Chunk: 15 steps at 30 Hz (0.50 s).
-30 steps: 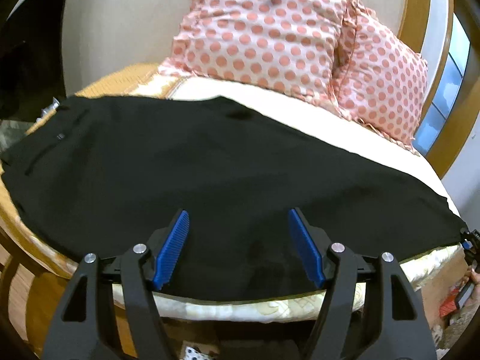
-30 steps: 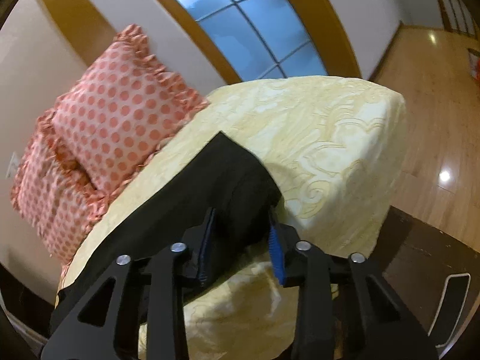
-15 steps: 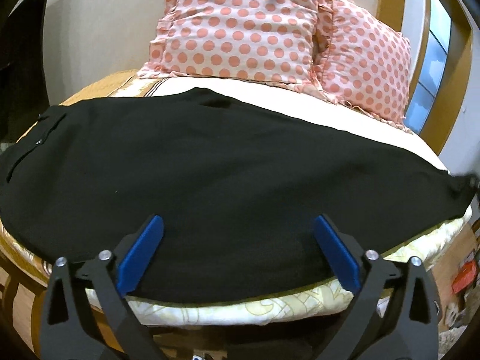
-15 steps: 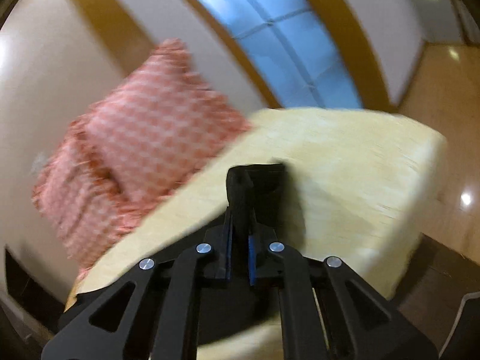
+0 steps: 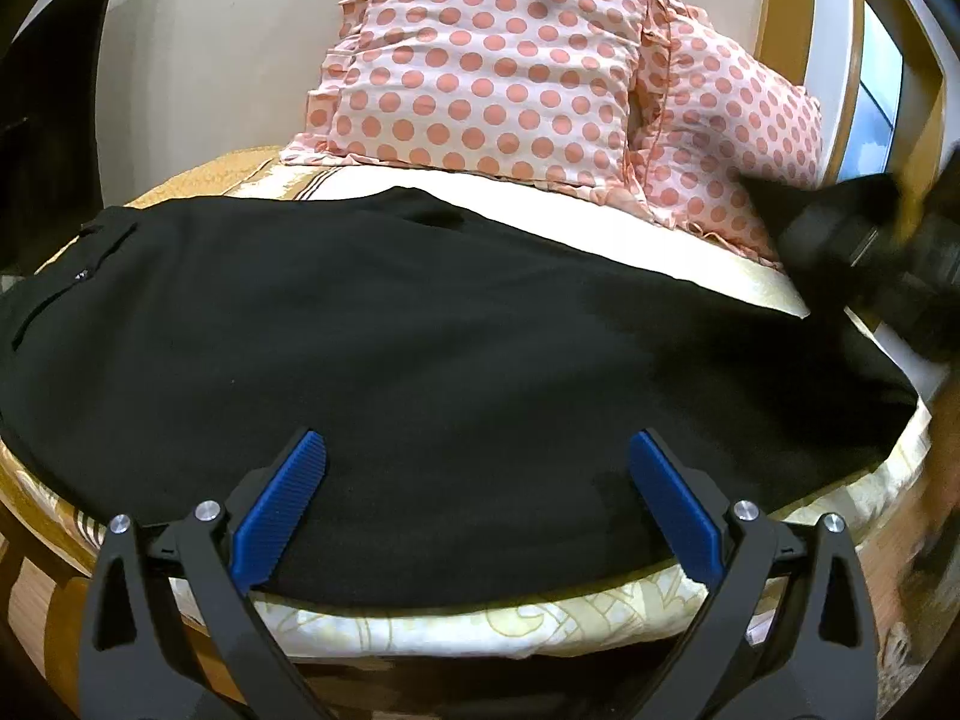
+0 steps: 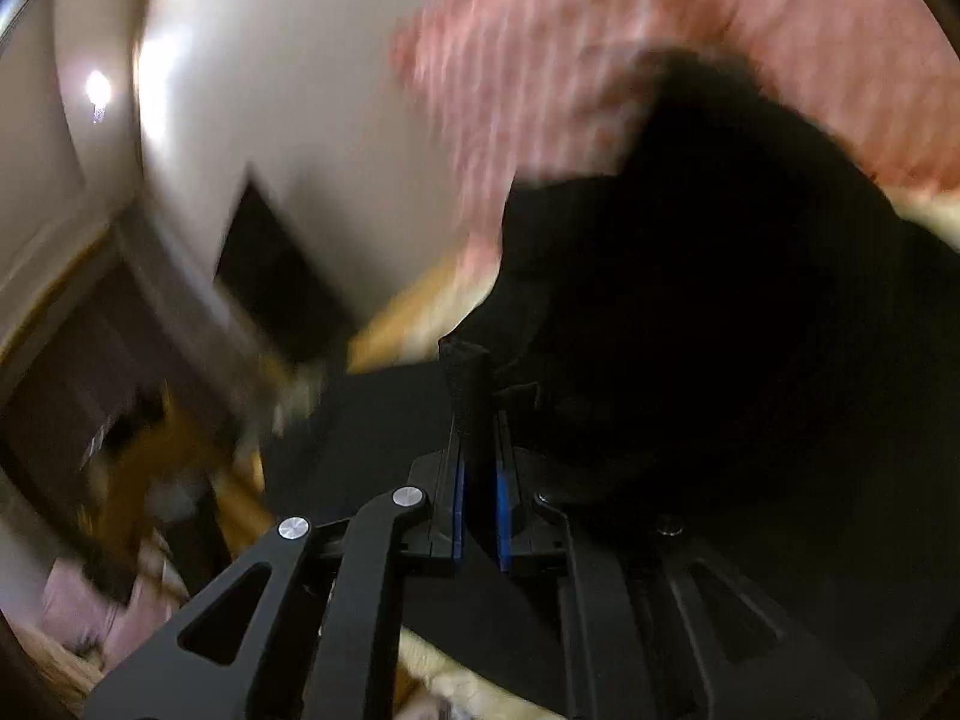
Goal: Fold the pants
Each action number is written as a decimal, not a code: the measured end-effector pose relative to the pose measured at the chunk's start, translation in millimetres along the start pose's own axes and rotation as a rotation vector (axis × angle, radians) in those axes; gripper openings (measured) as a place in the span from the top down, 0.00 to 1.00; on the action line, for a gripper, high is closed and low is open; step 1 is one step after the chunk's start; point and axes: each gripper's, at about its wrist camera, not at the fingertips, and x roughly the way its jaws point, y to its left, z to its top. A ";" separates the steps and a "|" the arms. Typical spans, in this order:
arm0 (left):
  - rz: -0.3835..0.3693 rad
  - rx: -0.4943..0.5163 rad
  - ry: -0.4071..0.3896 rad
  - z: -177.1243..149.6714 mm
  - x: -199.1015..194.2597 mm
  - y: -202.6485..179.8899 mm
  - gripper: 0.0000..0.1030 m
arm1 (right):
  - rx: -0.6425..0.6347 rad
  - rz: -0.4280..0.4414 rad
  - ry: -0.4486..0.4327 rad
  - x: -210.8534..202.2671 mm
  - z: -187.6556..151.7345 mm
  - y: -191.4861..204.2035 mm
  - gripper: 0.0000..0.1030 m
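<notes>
Lifted pants (image 6: 690, 330) hem, right tool (image 6: 478, 414) clamped, seemingly

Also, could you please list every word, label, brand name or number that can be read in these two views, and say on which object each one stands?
None: no readable text shows in either view.
black pants: no label or tag with writing visible.
polka-dot pillows: pattern only, no words.
left gripper: no marking.
right gripper: no marking; this view is too blurred to read anything in the background.
</notes>
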 end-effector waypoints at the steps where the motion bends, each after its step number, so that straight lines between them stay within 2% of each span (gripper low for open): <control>1: -0.008 -0.004 -0.001 0.1 -0.7 1.1 0.02 | 0.026 -0.013 0.073 21.8 -10.5 -5.1 0.93; 3: -0.022 -0.007 -0.003 -0.1 -1.7 2.3 0.02 | 0.088 -0.007 0.134 41.3 -21.6 -16.3 0.93; 4: -0.030 -0.007 -0.005 -0.3 -2.2 3.3 0.02 | 0.096 0.000 0.131 41.7 -22.4 -17.2 0.93; 10: -0.032 0.001 -0.015 -1.9 -2.5 1.6 0.02 | 0.027 0.018 -0.006 23.3 0.2 8.7 0.93; 13: -0.041 -0.002 -0.021 -2.1 -4.2 2.4 0.02 | -0.048 -0.046 0.111 51.3 -9.8 21.1 0.93; 15: -0.073 -0.036 -0.017 0.1 -11.5 8.6 0.02 | -0.032 -0.040 0.110 59.0 -7.0 24.3 0.93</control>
